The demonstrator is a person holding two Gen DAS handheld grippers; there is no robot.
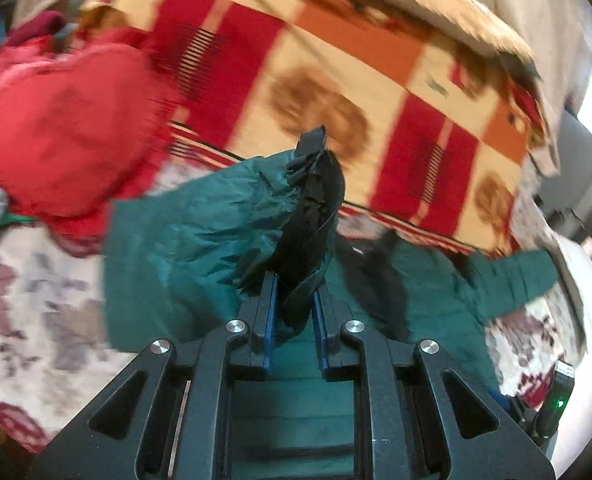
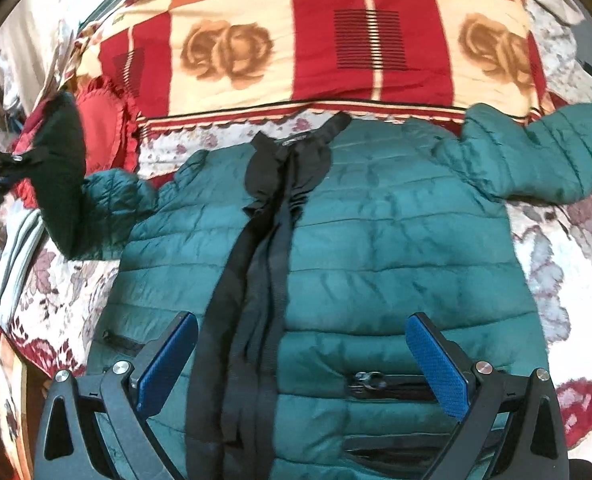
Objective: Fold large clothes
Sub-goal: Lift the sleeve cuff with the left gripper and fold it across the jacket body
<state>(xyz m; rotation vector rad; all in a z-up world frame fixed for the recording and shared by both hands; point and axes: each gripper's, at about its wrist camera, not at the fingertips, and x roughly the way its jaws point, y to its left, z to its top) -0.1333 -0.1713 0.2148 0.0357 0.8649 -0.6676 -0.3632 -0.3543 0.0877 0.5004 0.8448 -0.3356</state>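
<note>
Right gripper (image 2: 301, 364): jaws wide apart, nothing between the blue pads (image 2: 435, 364), hanging over the lower front of the green puffer jacket (image 2: 395, 240). Jacket is the landmark below.

Jacket lies flat, front up, on the floral bedsheet (image 2: 555, 280). Black zipper placket (image 2: 256, 300) runs up its middle from the near hem to the collar (image 2: 296, 148). Near hem, right of the placket, a pocket zipper (image 2: 391, 384) sits just beside the right pad. A second pocket opening shows on the left, near the other pad.

Left gripper (image 1: 294, 304): jaws narrow, clamped on the jacket's sleeve cuff (image 1: 311, 208), black lining side showing, green shell bunched on either side. Cuff is lifted off the sheet; the rest of that sleeve trails down to the jacket body. Left wrist view is motion-blurred. In the right wrist view the same sleeve (image 2: 92, 208) rises off the jacket's left shoulder toward the left edge, where the gripper is only partly visible.

Opposite sleeve (image 2: 543, 152) lies spread out to the right of the jacket, flat, its far end reaching onto the blanket edge.

Beyond the collar: a checked blanket (image 2: 315, 40), red, cream and orange with brown roses. Left of the jacket, past the lifted sleeve: a red cushion (image 1: 56, 128).
</note>
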